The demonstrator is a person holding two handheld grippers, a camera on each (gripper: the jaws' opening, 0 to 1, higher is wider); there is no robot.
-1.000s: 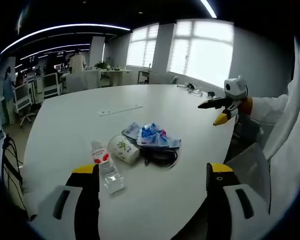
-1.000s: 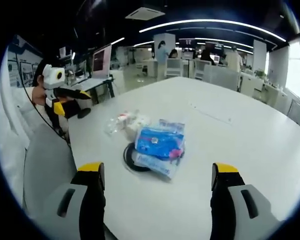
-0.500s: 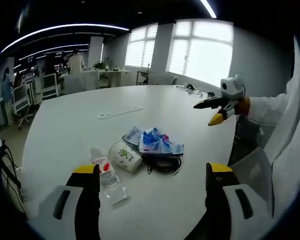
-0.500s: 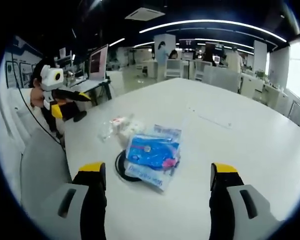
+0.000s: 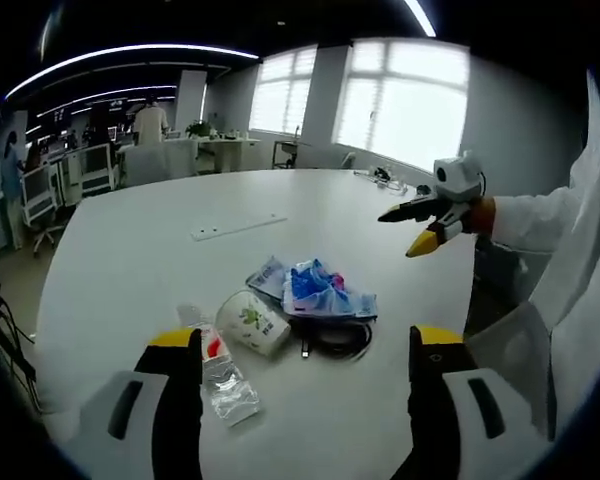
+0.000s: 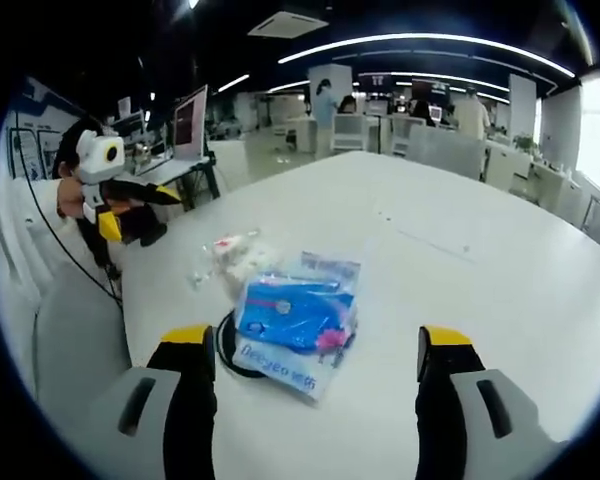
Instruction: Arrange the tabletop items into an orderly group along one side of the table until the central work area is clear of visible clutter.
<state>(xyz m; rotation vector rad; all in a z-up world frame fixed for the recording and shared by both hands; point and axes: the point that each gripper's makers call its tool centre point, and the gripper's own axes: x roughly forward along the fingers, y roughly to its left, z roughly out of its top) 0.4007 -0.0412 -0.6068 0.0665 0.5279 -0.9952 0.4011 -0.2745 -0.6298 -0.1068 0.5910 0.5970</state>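
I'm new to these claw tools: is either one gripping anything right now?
No. The left gripper and right gripper both stand open and empty, short of the blue plastic packet and clear plastic bottle.

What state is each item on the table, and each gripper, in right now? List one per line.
water bottle: lying on its side.
paper cup: tipped on its side.
blue packet: resting on top of the black cable.
black cable: coiled, partly covered.
left gripper: open, holding nothing.
right gripper: open, holding nothing.
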